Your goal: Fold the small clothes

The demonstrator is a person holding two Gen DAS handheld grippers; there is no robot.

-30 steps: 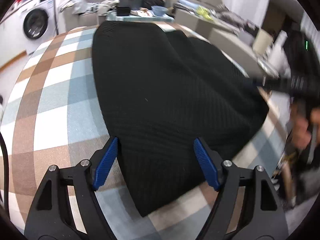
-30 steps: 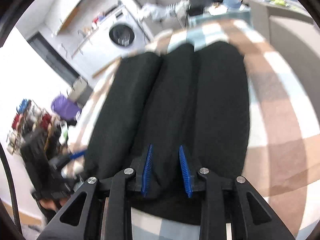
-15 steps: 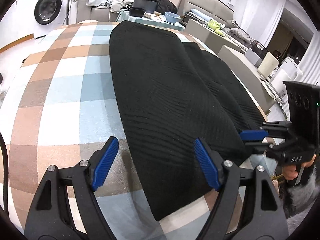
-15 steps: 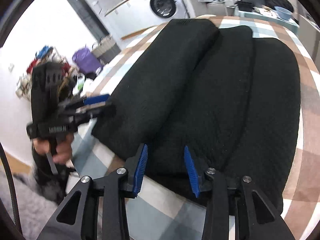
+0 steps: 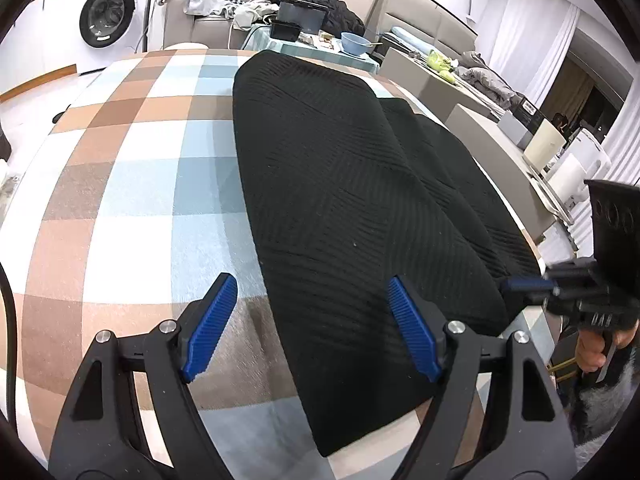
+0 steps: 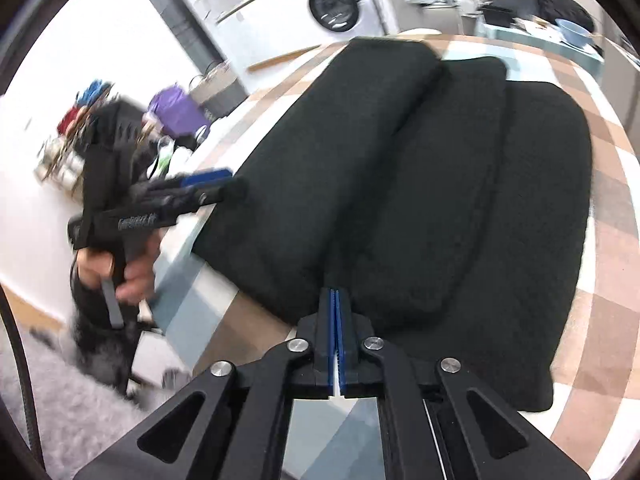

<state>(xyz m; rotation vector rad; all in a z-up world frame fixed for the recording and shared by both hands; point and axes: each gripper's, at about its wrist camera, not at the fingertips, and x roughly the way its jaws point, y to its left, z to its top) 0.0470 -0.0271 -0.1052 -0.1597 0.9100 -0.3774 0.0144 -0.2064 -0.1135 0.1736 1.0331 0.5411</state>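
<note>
A black ribbed knit garment (image 5: 352, 184) lies folded lengthwise in three overlapping bands on a checked tablecloth (image 5: 132, 184). My left gripper (image 5: 311, 280) stands open over the garment's near left edge, one finger above the cloth and the other above the knit, gripping nothing. It also shows, blurred, in the right wrist view as the left gripper (image 6: 224, 182) at the garment's (image 6: 440, 184) left side. My right gripper (image 6: 334, 294) is closing, its blue pads nearly together, pinching the garment's near edge at the crease between two bands. From the left wrist view the right gripper (image 5: 528, 284) sits at the garment's right edge.
A washing machine (image 5: 106, 16) stands beyond the table. A side table with a blue bowl (image 5: 354, 42) and a sofa strewn with clothes are behind the garment. A hand (image 6: 132, 272) holds the left gripper's handle off the table's edge, above a grey rug (image 6: 80, 400).
The right gripper's jaws went from a finger-width apart to almost together at the garment's near edge. Both views swung and rolled, and the left gripper stayed open.
</note>
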